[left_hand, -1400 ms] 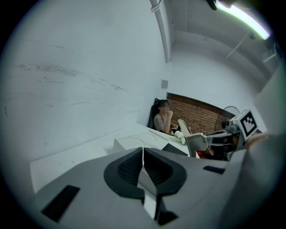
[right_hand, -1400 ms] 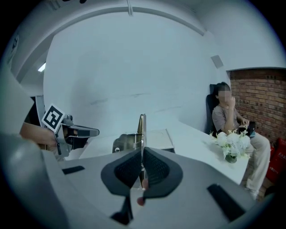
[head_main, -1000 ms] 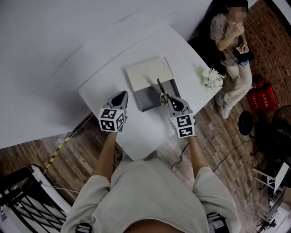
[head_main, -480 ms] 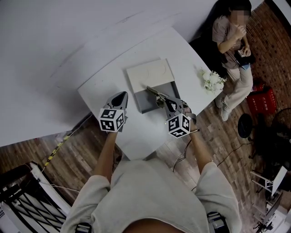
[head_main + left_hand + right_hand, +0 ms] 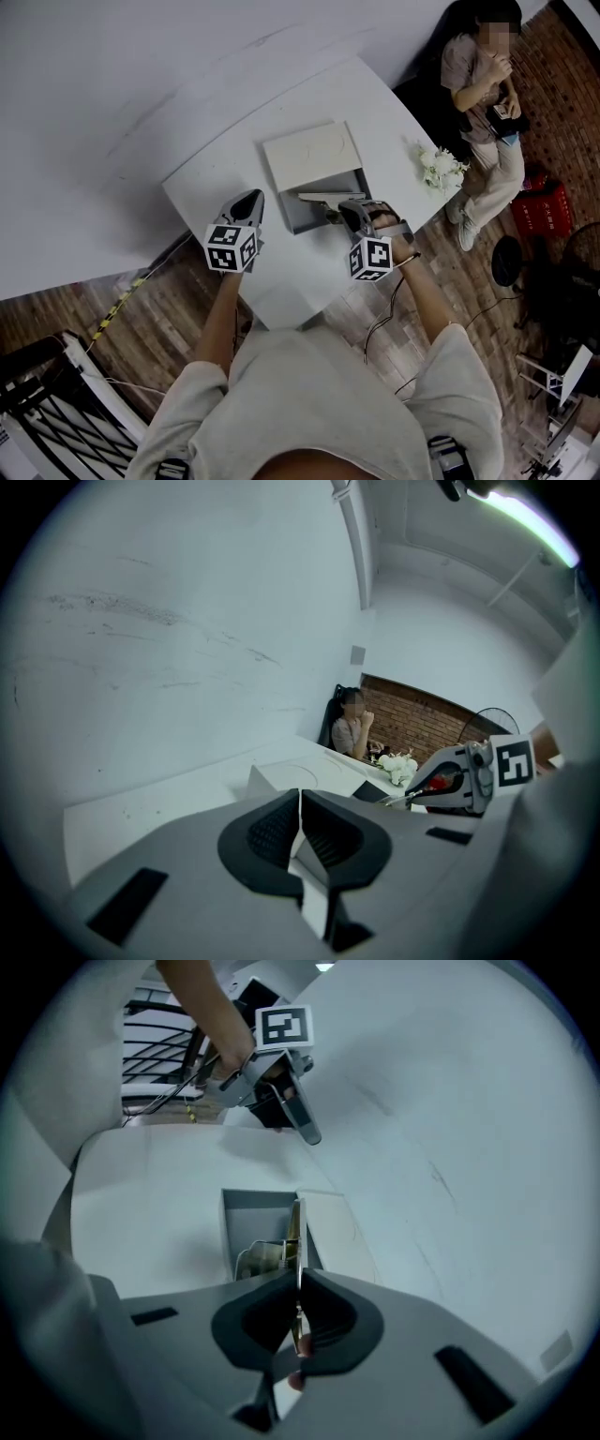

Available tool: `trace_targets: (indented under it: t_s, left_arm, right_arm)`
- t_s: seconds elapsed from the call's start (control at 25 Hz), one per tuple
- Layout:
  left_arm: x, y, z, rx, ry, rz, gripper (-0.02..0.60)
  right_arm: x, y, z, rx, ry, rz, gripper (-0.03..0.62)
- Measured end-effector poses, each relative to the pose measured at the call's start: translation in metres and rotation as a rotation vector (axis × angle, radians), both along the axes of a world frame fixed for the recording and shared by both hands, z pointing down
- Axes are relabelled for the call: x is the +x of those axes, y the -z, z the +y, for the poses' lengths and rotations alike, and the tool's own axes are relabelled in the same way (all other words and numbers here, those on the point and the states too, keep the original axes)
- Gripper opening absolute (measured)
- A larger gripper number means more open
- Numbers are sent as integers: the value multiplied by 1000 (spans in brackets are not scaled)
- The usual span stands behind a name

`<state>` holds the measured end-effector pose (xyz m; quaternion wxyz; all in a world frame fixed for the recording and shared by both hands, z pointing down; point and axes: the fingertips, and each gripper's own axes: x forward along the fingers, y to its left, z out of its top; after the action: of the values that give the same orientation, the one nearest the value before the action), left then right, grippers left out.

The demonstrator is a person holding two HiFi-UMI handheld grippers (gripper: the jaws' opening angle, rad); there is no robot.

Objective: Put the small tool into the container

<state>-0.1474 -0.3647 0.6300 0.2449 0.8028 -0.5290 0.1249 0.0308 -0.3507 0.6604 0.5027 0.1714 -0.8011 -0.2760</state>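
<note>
My right gripper (image 5: 340, 213) is shut on the small tool (image 5: 324, 197), a thin metal blade with a reddish handle end. The blade lies level and points left over the open grey container (image 5: 302, 217). In the right gripper view the small tool (image 5: 295, 1237) sticks straight out of the jaws above the grey container (image 5: 246, 1211), which holds some pale and brassy bits. A white lid (image 5: 312, 153) lies against the container's far side. My left gripper (image 5: 250, 200) hovers left of the container, shut and empty; its closed jaws (image 5: 300, 803) hold nothing.
The white table (image 5: 234, 159) ends close behind both grippers and drops to a wooden floor. White flowers (image 5: 438, 166) sit at its right edge. A seated person (image 5: 483, 103) and a red crate (image 5: 539, 203) are off to the right.
My right gripper has turned, swinging the tool from pointing away to lying level and pointing left over the container. The right hand shifted slightly right. The left gripper stayed still.
</note>
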Motion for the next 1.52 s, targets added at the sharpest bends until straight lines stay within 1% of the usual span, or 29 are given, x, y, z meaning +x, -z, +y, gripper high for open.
trace_targets:
  t_s: [0.28, 0.44, 0.6, 0.68, 0.96, 1.12, 1.36, 1.52]
  left_arm:
    - [2, -2, 2, -3, 6, 5, 14]
    - [-1, -3, 1, -2, 11, 6, 14]
    - [-4, -5, 6, -10, 17, 6, 14]
    - [-4, -4, 7, -11, 19, 5, 14]
    - [-8, 0, 5, -8, 30, 2, 14]
    - [-10, -3, 8, -17, 23, -2, 14]
    - [-17, -8, 10, -27, 35, -9, 14]
    - [-23, -10, 9, -31, 44, -14, 14]
  right_arm:
    - [0, -8, 3, 80, 154, 131, 3]
    - [-1, -9, 0, 129, 224, 185, 3]
    - [-3, -13, 3, 156, 276, 224, 3]
    - [-4, -14, 4, 159, 287, 227, 3]
    - [-13, -18, -3, 146, 276, 207, 3]
    - [-19, -26, -4, 125, 279, 206, 3]
    - [-24, -39, -10, 98, 291, 218, 3]
    - [-26, -45, -19, 105, 288, 219, 3]
